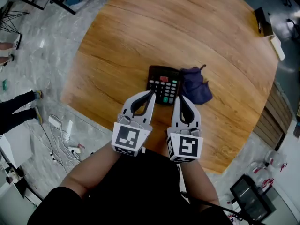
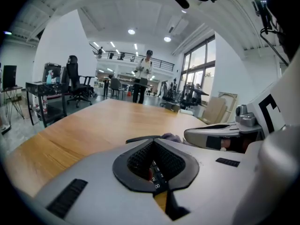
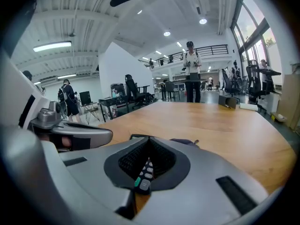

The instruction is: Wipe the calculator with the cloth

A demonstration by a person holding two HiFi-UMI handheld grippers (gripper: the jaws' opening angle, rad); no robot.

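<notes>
A black calculator with grey keys lies on the round wooden table. A dark blue crumpled cloth rests against its right side. My left gripper is shut and empty, its tip over the calculator's near left corner. My right gripper is also shut and empty, its tip at the near edge between calculator and cloth. In the left gripper view the calculator's keys show through the gap behind the closed tips, with the cloth just beyond. The right gripper view shows the keys and the cloth the same way.
A dark box and a white item sit at the table's far right edge. Cables lie on the floor to the left. A person stands beyond the table's far side, with desks and office chairs around.
</notes>
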